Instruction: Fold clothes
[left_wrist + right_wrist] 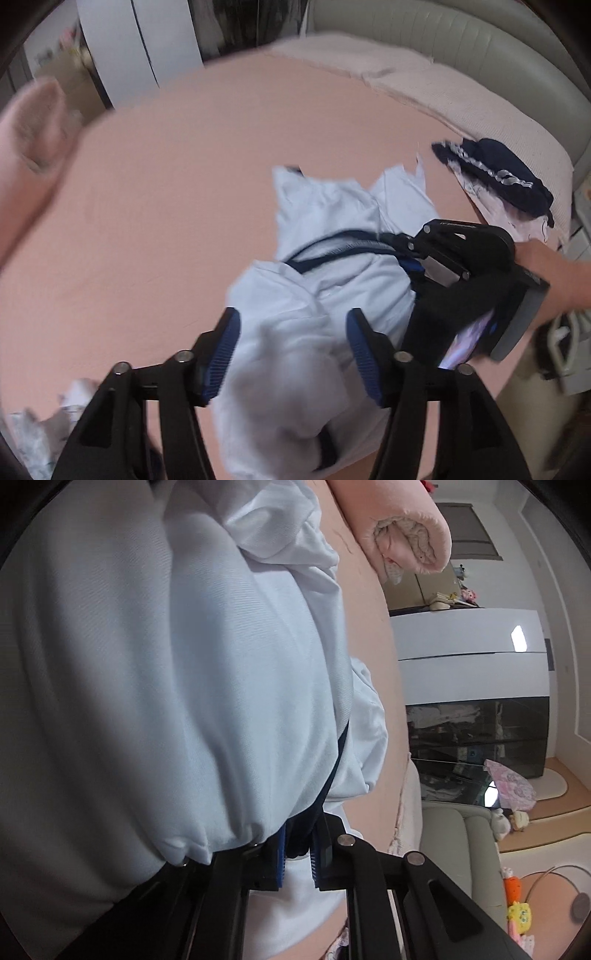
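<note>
A pale blue garment (325, 288) with navy trim (332, 251) lies crumpled on the pink bed sheet (166, 206). My left gripper (291, 354) hangs over its near end, open, with cloth bulging between the blue pads but not pinched. My right gripper (415, 258), held by a hand (554, 269), comes in from the right and is shut on the garment's navy trim. In the right wrist view the same garment (166, 664) fills the left side, and the right gripper (297, 853) has dark trim clamped between its pads.
A navy garment with pale lace (495, 177) lies at the bed's right edge near the padded headboard (461, 40). A rolled pink blanket (406, 528) sits on the sheet. Patterned cloth (33, 439) lies at the lower left. A white wardrobe (461, 638) stands beyond the bed.
</note>
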A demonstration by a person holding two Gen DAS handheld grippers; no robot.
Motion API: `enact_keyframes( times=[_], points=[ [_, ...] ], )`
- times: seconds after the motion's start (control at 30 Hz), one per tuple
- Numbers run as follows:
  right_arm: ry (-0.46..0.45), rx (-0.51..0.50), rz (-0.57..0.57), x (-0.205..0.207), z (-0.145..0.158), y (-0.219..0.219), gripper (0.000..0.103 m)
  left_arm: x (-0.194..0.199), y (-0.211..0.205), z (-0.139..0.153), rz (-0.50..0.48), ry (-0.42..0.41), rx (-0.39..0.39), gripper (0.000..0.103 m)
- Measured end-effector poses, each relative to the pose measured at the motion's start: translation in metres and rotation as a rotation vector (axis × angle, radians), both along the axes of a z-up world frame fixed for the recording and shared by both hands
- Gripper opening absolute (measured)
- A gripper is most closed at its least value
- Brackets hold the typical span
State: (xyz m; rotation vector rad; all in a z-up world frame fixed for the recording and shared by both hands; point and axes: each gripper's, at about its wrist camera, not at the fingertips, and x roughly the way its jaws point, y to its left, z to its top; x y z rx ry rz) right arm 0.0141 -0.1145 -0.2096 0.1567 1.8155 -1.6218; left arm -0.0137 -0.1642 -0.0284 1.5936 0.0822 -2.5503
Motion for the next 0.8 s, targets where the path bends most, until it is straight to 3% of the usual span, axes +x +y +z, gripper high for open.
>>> enact_keyframes(
  times=[0.1, 0.2, 0.33, 0.47, 0.5, 0.53, 0.7, 0.8],
  points=[
    [0.008, 0.006, -0.001, -0.002, -0.006, -0.005, 0.012, -0.019, 0.006, -0.019, 0.005, -0.060, -0.024, 0.062],
    [-0.008, -0.018, -0.014, 0.001, -0.008, -0.001, 0.011, -0.034, 0.006, -0.032, 0.007, -0.107, -0.116, 0.063],
    [0.007, -0.016, -0.014, 0.007, -0.014, -0.004, 0.011, -0.047, -0.001, -0.058, 0.008, -0.206, -0.076, 0.063],
    [0.012, -0.028, -0.017, 0.020, -0.017, 0.001, 0.011, -0.042, -0.004, -0.069, 0.024, -0.245, -0.166, 0.061],
    [0.013, -0.034, -0.018, 0.022, -0.017, 0.001, 0.011, -0.039, -0.005, -0.067, 0.022, -0.236, -0.165, 0.046],
    [0.014, -0.039, -0.019, 0.024, -0.017, 0.002, 0.011, -0.036, -0.006, -0.066, 0.019, -0.226, -0.163, 0.025],
    [0.041, -0.012, -0.001, 0.035, -0.021, 0.001, 0.011, -0.015, -0.020, -0.055, 0.052, -0.186, -0.170, 0.018],
    [0.085, 0.025, 0.015, 0.045, -0.025, -0.003, 0.011, -0.002, -0.036, -0.047, 0.127, -0.147, -0.113, 0.016]
  ],
)
